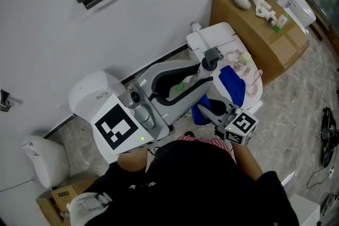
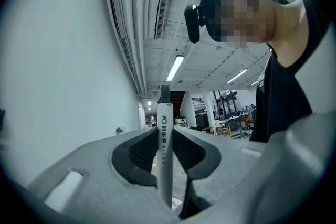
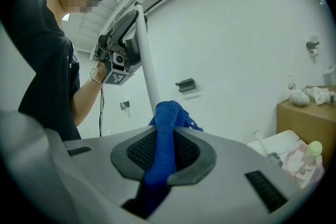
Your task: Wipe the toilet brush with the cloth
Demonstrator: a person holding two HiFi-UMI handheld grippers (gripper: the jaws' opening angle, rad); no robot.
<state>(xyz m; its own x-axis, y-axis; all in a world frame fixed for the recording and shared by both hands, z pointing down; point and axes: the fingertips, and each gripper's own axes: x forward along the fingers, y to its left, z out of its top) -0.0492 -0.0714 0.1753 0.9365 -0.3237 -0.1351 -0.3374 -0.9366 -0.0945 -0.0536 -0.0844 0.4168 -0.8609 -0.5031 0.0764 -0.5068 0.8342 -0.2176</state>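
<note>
Toilet brush (image 2: 165,113) handle clamped near upright by left gripper (image 2: 166,136); blue cloth (image 3: 170,113) pinched in right gripper (image 3: 164,136), just beside handle. Wiping seemingly underway; cloth to be pressed along shaft next.

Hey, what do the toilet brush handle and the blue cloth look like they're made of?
Toilet brush handle: probably plastic, with a smooth pale grey-white, slightly glossy finish. It is an even, seamless tube with characters printed on it.
Blue cloth: a soft textile, possibly microfibre, matte. It bunches into loose folds and its surface looks fuzzy.
</note>
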